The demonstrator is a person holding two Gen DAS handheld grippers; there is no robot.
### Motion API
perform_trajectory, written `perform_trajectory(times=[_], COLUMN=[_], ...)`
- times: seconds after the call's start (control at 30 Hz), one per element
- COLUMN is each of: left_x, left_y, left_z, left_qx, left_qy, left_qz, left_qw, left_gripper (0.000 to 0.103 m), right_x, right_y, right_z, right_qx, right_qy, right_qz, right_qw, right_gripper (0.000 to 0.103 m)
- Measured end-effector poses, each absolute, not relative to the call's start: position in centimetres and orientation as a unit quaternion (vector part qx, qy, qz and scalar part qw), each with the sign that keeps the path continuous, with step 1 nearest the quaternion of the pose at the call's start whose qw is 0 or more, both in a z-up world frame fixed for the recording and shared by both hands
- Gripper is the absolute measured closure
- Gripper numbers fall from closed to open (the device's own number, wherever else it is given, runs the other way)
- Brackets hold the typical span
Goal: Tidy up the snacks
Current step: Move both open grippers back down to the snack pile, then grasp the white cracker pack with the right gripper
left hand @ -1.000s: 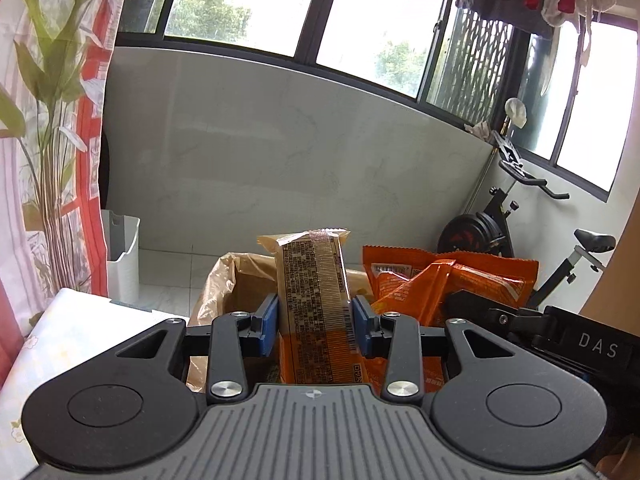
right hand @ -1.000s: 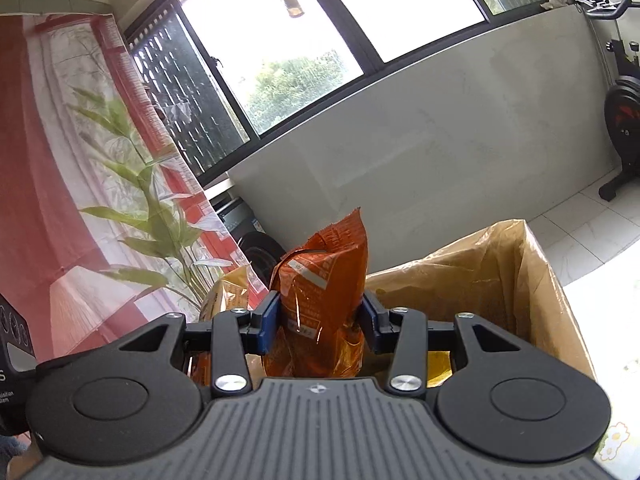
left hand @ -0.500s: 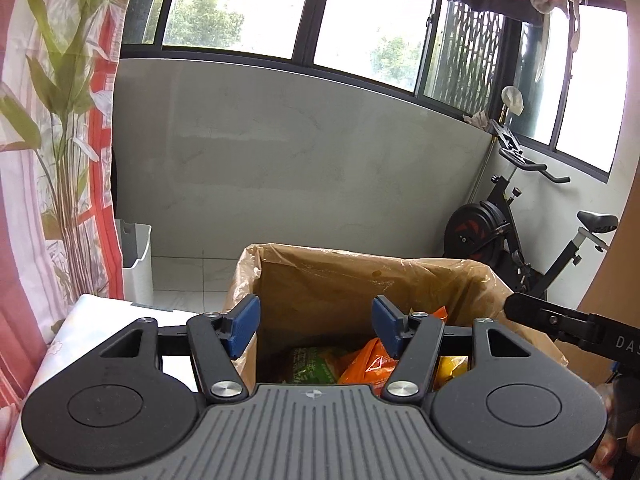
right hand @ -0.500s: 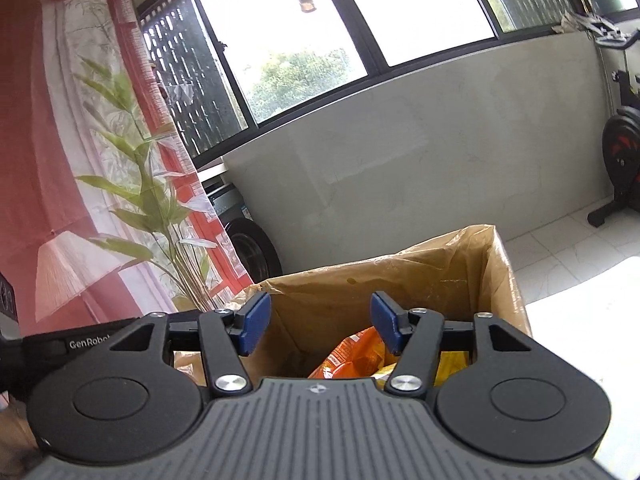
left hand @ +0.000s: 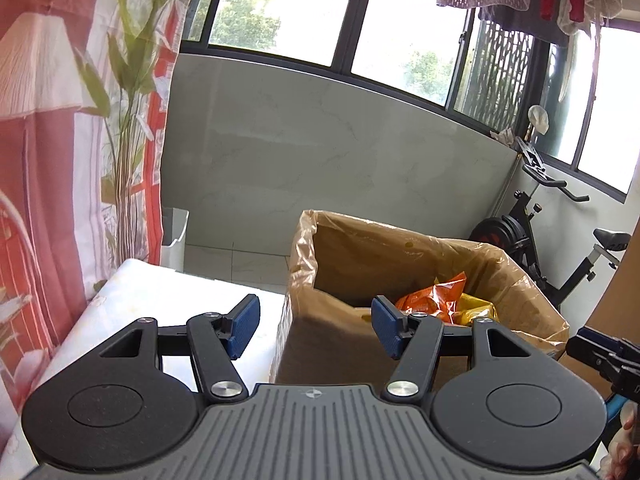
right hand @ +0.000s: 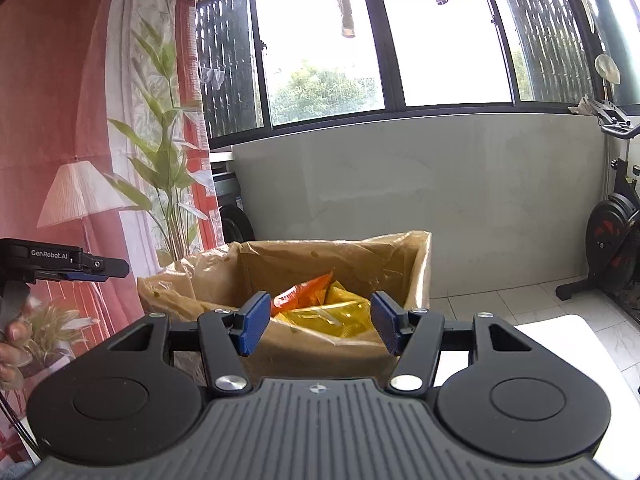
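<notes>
A cardboard box lined with brown plastic (left hand: 352, 248) stands on the white table; it also shows in the right wrist view (right hand: 360, 250). Inside lie an orange snack bag (left hand: 434, 300) and yellow packets (left hand: 478, 310); the right wrist view shows the orange bag (right hand: 306, 296) and yellow packets (right hand: 336, 318) too. My left gripper (left hand: 316, 326) is open and empty, in front of the box's near left corner. My right gripper (right hand: 320, 324) is open and empty, just in front of the box's near rim.
The white table (left hand: 160, 292) extends left of the box and shows at the right in the right wrist view (right hand: 560, 344). A red curtain with a plant print (left hand: 60, 160) hangs on the left. An exercise bike (left hand: 560, 240) and a white bin (left hand: 174, 232) stand on the floor behind.
One second ago each gripper held a snack packet above the box. Both opened and dropped them in, then pulled back; the left gripper also shifted left.
</notes>
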State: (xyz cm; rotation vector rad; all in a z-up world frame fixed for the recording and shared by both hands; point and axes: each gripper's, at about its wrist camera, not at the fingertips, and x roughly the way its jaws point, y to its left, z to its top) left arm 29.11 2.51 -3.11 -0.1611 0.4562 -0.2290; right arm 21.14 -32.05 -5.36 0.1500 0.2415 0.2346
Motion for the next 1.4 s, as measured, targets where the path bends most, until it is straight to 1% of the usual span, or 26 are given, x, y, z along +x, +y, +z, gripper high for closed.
perform_trajectory(times=[0.23,0.53,0.8,0.93,1.0,1.03,1.2,1.27,1.4], left_x=[27.9,26.9,26.2,26.4,26.3,26.1,25.5,25.5,25.5], left_y=[2.1,0.8,0.8,0.7,0.5,0.2,-0.6,-0.9,-1.5], left_z=[-7.2,-11.5,-13.9,-14.5,-14.8,-14.9,-15.3,-15.5,-15.8], left_qx=[-0.109,-0.094,-0.091,-0.088,-0.089,-0.088,-0.086,-0.084,-0.079], left_qy=[0.271,0.322,0.357,0.368,0.372,0.373,0.38,0.385,0.39], left_qz=[-0.099,-0.1,-0.097,-0.102,-0.106,-0.108,-0.112,-0.117,-0.124], left_qw=[0.951,0.937,0.925,0.92,0.918,0.917,0.914,0.912,0.909], left_gripper=[0.04,0.04,0.04,0.04,0.04,0.04,0.04,0.045,0.046], right_x=[19.1,18.2,18.1,18.2,18.3,18.3,18.3,18.4,18.7], right_y=[-32.1,-31.8,-30.6,-29.8,-29.7,-29.8,-29.8,-29.9,-30.0], right_z=[-9.1,-15.4,-18.6,-19.2,-19.4,-19.5,-19.6,-19.6,-19.8], right_qx=[0.072,0.08,0.069,0.051,0.048,0.051,0.059,0.06,0.063], right_qy=[0.167,0.298,0.39,0.405,0.411,0.413,0.405,0.401,0.397], right_qz=[0.104,0.1,0.101,0.11,0.106,0.106,0.109,0.109,0.107], right_qw=[0.978,0.946,0.913,0.906,0.904,0.903,0.906,0.908,0.909], right_gripper=[0.043,0.043,0.043,0.044,0.048,0.053,0.054,0.054,0.054])
